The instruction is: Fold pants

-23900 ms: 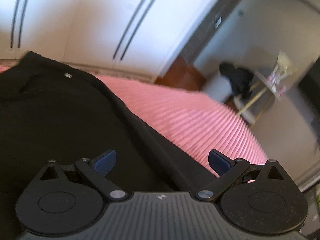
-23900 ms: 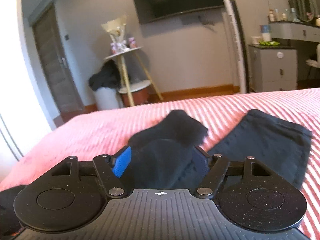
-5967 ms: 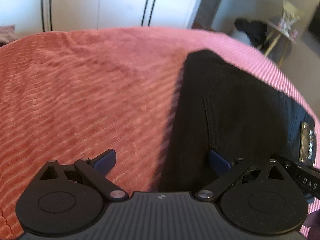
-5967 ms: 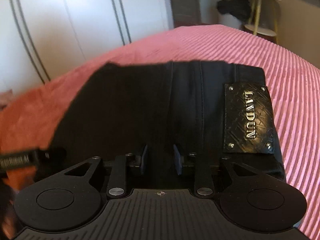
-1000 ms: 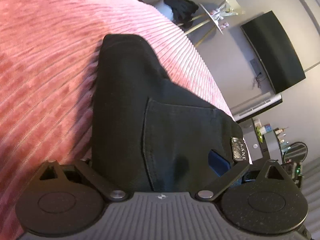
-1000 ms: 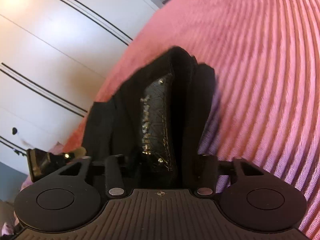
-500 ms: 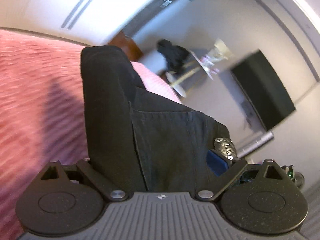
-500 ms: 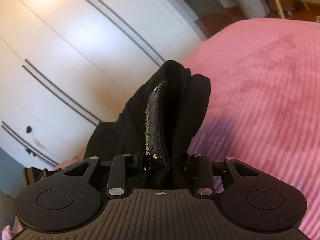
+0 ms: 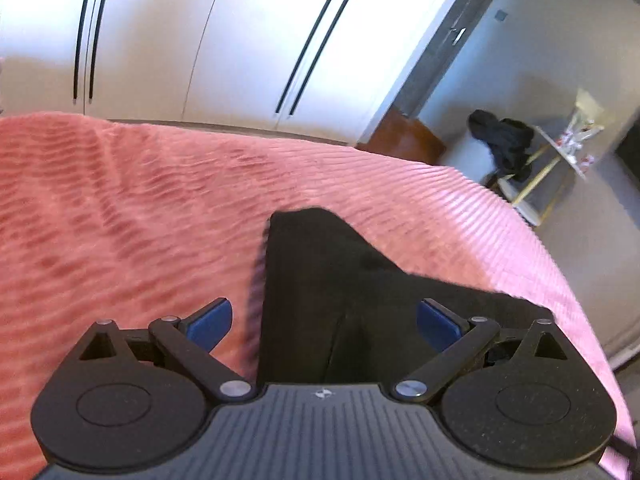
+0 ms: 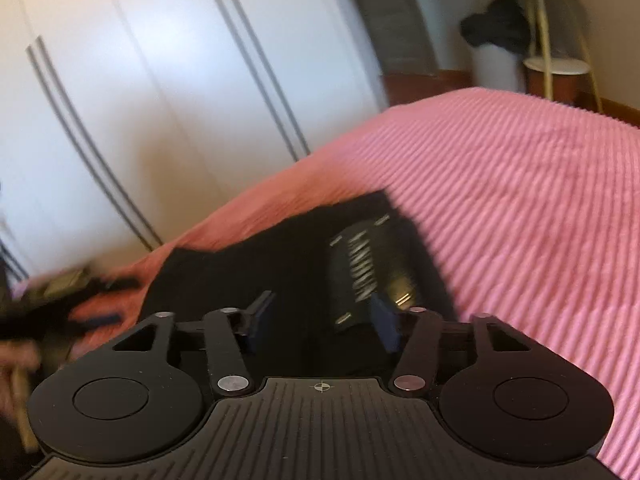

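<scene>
Black pants (image 10: 304,280), folded, lay on the pink bedspread (image 10: 520,200). Leather label (image 10: 368,272) at one o'clock of the right gripper (image 10: 322,320): lettering blurred, unreadable. Half a second before, both grippers held the pants aloft; now the left gripper (image 9: 324,320) stood wide apart, right jaws apart, clamping nothing.

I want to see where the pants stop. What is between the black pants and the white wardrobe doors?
Only bare pink ribbed bedspread lies between the folded black pants and the white wardrobe doors; the left wrist view shows it best.
</scene>
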### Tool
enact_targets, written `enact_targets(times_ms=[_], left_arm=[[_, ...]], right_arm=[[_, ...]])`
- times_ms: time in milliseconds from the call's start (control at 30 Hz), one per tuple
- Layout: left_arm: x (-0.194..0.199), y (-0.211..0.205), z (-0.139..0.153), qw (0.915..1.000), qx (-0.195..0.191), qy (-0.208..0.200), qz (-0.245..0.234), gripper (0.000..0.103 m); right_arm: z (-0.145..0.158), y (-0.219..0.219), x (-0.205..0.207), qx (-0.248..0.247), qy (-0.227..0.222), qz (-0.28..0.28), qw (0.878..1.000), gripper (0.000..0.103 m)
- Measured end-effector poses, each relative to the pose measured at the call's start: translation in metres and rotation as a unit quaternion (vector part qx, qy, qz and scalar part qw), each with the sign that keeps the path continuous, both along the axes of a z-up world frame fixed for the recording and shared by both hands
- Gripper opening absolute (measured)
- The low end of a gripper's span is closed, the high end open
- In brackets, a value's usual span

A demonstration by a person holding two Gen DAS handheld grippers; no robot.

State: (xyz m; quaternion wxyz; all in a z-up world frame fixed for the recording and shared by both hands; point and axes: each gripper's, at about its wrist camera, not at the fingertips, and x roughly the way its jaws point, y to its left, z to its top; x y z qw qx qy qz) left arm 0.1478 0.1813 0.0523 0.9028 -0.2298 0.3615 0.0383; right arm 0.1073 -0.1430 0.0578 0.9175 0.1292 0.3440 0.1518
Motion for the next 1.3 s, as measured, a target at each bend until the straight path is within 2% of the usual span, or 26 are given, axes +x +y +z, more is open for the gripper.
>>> enact_targets(times_ms=[67,133,233,300,400,433,467,533,633,733,833,900,933,967,1000,1100,1167,1233,1300], left_arm=[[0.012,0.001,-0.010,0.9994,0.027,0.020,0.004,0.099],[0.031,-0.004,-0.026,0.9955,0.076,0.057,0.009,0.099],[0.037,-0.007,-0.046,0.9920,0.106,0.068,-0.007,0.099],[0.036,-0.009,-0.047,0.9898,0.125,0.068,-0.007,0.099],[0.018,-0.022,-0.030,0.9841,0.162,0.071,0.016,0.099],[0.002,-0.024,-0.021,0.9843,0.164,0.062,0.020,0.099],[-0.018,-0.025,-0.016,0.9870,0.152,0.050,0.011,0.099],[-0.062,-0.026,-0.013,0.9925,0.116,0.034,-0.012,0.099],[-0.112,-0.026,-0.028,0.9935,0.094,0.065,0.002,0.099],[-0.125,-0.024,-0.042,0.9919,0.063,0.109,0.011,0.099],[-0.136,-0.029,-0.017,0.9889,0.075,0.126,0.024,0.099],[-0.154,-0.038,-0.004,0.9916,0.055,0.117,0.003,0.099],[-0.165,-0.046,0.002,0.9928,0.046,0.110,-0.007,0.099],[-0.176,-0.052,0.006,0.9935,0.044,0.103,-0.018,0.099],[-0.186,-0.059,0.010,0.9936,0.054,0.097,-0.023,0.099],[-0.205,-0.078,0.024,0.9907,0.106,0.075,-0.041,0.099],[-0.216,-0.085,0.028,0.9913,0.107,0.061,-0.046,0.099],[-0.222,-0.095,0.026,0.9914,0.099,0.066,-0.055,0.099],[-0.218,-0.108,0.017,0.9850,0.127,0.091,-0.073,0.099]], right_arm=[[-0.017,0.008,-0.011,-0.007,0.000,-0.016,1.000,0.044],[-0.030,0.010,-0.024,-0.016,-0.027,-0.031,0.999,0.040],[-0.030,0.015,-0.028,-0.045,-0.042,-0.016,0.998,0.037],[-0.032,0.020,-0.017,-0.077,-0.037,0.004,0.996,0.035],[-0.040,0.030,-0.003,-0.128,-0.030,0.021,0.991,0.034],[-0.039,0.035,-0.005,-0.149,-0.033,0.024,0.988,0.035],[-0.037,0.041,-0.011,-0.165,-0.042,0.025,0.985,0.041],[-0.032,0.044,-0.025,-0.164,-0.056,0.027,0.985,0.053],[-0.048,0.046,-0.033,-0.190,-0.064,0.035,0.979,0.053],[-0.052,0.056,-0.034,-0.228,-0.064,0.050,0.970,0.054],[-0.038,0.064,-0.028,-0.245,-0.029,0.045,0.968,0.056],[-0.027,0.065,-0.032,-0.228,0.010,0.034,0.973,0.072],[-0.023,0.064,-0.036,-0.217,0.038,0.030,0.975,0.084],[-0.020,0.062,-0.045,-0.205,0.056,0.033,0.977,0.086],[-0.020,0.060,-0.056,-0.195,0.065,0.036,0.978,0.086],[-0.025,0.054,-0.092,-0.191,0.080,0.017,0.978,0.096],[-0.030,0.052,-0.117,-0.198,0.084,-0.006,0.977,0.097],[-0.035,0.047,-0.136,-0.194,0.098,-0.027,0.976,0.101],[-0.038,0.041,-0.152,-0.177,0.099,-0.029,0.979,0.101]])
